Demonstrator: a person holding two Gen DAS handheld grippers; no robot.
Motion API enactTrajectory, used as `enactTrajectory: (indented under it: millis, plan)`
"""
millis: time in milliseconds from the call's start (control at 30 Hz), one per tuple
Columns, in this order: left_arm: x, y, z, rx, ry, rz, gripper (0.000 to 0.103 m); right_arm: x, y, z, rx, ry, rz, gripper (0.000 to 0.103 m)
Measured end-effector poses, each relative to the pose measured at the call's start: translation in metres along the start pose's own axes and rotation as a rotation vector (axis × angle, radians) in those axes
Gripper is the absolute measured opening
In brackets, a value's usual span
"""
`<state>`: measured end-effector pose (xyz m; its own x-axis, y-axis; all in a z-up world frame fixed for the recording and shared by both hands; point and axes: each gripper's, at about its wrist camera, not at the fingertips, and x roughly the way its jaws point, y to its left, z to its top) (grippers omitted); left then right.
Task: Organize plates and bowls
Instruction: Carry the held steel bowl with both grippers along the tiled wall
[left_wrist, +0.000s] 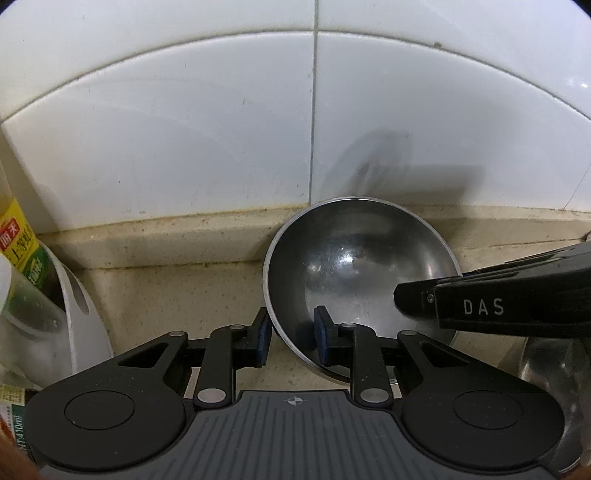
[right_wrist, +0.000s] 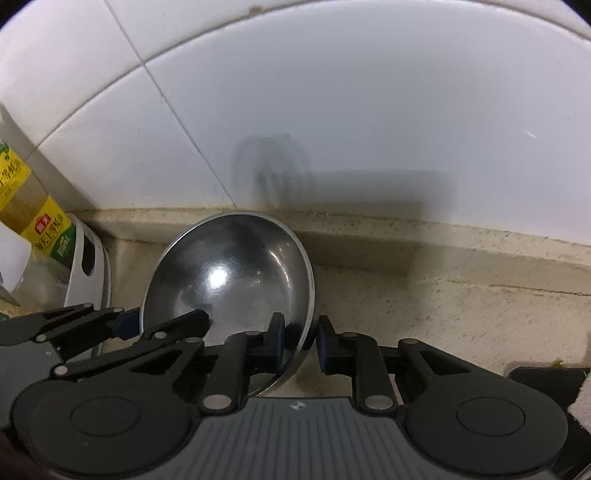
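Note:
A shiny steel bowl (left_wrist: 354, 273) stands tilted on the beige counter, close to the tiled wall. My left gripper (left_wrist: 291, 334) straddles its left rim, one blue pad outside and one inside, with a small gap at the rim. My right gripper (right_wrist: 300, 341) straddles the bowl (right_wrist: 229, 284) at its right rim in the same way, pads close to the metal. The right gripper also shows in the left wrist view (left_wrist: 491, 295), and the left gripper shows in the right wrist view (right_wrist: 122, 325).
A white holder (left_wrist: 79, 306) with a yellow-labelled bottle (left_wrist: 16, 236) stands at the left by the wall. Another steel vessel (left_wrist: 546, 373) sits at the right. A dark object and a cloth (right_wrist: 580, 398) lie at the far right.

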<state>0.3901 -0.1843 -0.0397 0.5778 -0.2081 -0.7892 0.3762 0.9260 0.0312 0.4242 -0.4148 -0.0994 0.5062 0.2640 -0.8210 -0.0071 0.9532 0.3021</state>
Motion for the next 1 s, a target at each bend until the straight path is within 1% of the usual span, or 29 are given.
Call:
enactTrajectory:
  millis: [433,700,1000]
  plan:
    - [-0.025,-0.001,0.007,0.001,-0.045,0.004,0.031,-0.031,0.004,0.002,-0.004,-0.045,0.003,0.015]
    - [-0.059,-0.003,0.004,0.004,-0.090,0.015,0.032,-0.063,0.011,0.000,-0.021,-0.077,0.011,0.015]
    - [-0.105,0.000,-0.002,-0.001,-0.155,0.041,0.032,-0.105,0.035,-0.005,-0.065,-0.131,0.024,0.015]
